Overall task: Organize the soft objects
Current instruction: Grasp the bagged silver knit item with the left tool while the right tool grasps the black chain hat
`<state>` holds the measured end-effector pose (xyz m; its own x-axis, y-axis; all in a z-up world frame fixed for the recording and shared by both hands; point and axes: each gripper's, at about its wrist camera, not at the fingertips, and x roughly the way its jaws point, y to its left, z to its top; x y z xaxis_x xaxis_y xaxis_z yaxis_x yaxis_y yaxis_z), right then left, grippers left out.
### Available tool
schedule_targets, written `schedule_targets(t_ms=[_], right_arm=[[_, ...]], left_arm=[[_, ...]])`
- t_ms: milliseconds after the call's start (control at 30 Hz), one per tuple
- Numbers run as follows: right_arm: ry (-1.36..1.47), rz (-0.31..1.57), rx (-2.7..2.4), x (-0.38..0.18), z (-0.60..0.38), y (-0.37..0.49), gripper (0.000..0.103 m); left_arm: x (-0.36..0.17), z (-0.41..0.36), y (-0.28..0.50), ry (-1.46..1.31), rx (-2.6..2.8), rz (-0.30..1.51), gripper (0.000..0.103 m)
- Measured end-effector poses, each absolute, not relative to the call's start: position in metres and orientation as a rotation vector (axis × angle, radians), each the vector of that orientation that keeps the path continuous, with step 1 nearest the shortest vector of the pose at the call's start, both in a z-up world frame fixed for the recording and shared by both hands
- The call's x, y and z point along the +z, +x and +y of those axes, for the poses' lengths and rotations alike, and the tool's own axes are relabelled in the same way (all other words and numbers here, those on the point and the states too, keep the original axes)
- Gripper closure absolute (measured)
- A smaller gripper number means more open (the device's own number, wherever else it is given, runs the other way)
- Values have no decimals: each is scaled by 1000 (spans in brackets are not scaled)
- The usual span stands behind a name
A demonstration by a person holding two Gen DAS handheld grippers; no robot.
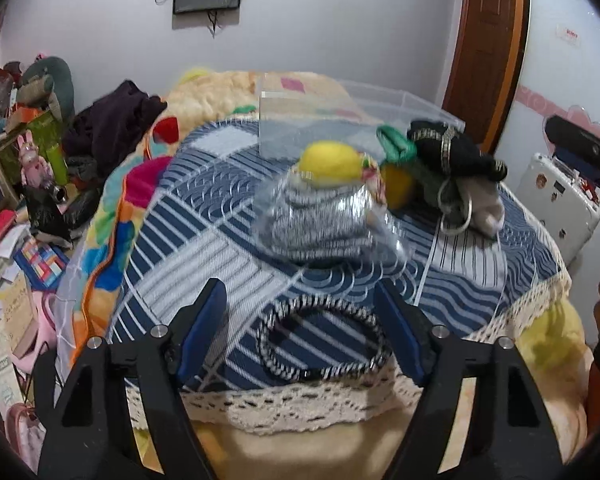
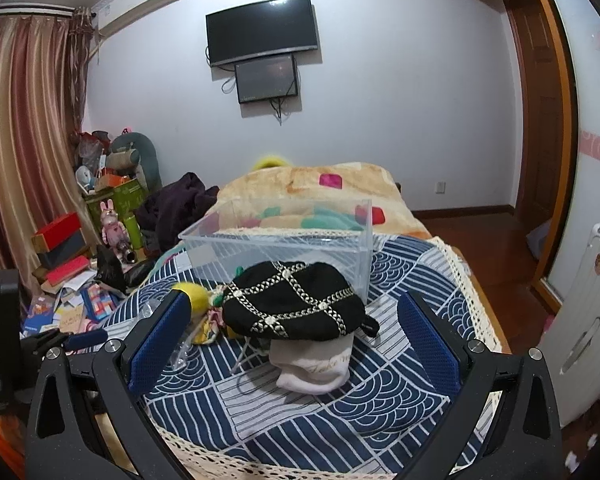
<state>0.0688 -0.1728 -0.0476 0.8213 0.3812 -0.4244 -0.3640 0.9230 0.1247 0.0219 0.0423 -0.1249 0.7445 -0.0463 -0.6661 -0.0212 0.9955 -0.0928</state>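
A clear plastic box [image 2: 284, 236] stands on the blue patterned cloth [image 2: 340, 400]; it also shows in the left wrist view [image 1: 360, 120]. In front of it lie a black cap with gold trim [image 2: 296, 300] on a white pouch [image 2: 312, 364], and a yellow soft toy [image 2: 194, 294]. In the left wrist view a grey knit item in clear wrap [image 1: 320, 224] sits under the yellow toy [image 1: 330, 164], next to the black cap [image 1: 448, 148]. A black-and-white braided band [image 1: 324, 336] lies between the fingers of my open left gripper [image 1: 304, 308]. My right gripper [image 2: 296, 328] is open and empty, short of the cap.
A fleece blanket [image 2: 300, 188] covers the bed behind the box. Clutter of boxes, toys and papers [image 2: 80, 264] fills the floor at left. A white suitcase [image 2: 580, 320] stands at right. The cloth's lace edge [image 1: 300, 404] hangs at the near side.
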Motion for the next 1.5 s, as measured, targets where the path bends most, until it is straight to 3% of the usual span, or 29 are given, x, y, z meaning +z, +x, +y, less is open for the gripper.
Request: schedule_targets(t_ms=[100,167,300,467,700,800,900,967,1100,1167,1367,1500], right_arm=[[53,488,402,-53,-173,75,0],[57,506,399,-56,-173,80,1],[52,544,407,-63,-167,90,7],[5,589,421,-72,-156,98,16],[-19,622,431,-81,-154,103,46],[-8,621,434,-80,-157,104,59],[2,610,429,-77,-160,102,67],[10,603,426,-76,-161,102,70],[21,582,425,-71,-165,100,75],[29,570,426,-68,-167,98,75],[33,531,428,-61,-171,91,76],[50,505,429,-56,-176,88,76]], left_arm=[[-131,45,21,-103,-1,747,42],[-130,44,20,-85,8,744,67],[-130,48,20,-106,-7,746,94],[-129,50,20,-108,-12,744,101],[-114,56,16,-125,-48,731,101],[-108,56,14,-120,-47,719,100],[-107,53,20,-112,-40,719,80],[-107,50,25,-99,-23,712,55],[-104,47,35,-81,-4,684,46],[-101,46,41,-93,-15,673,34],[-104,40,69,-98,-5,667,22],[-116,40,83,-129,-14,708,22]])
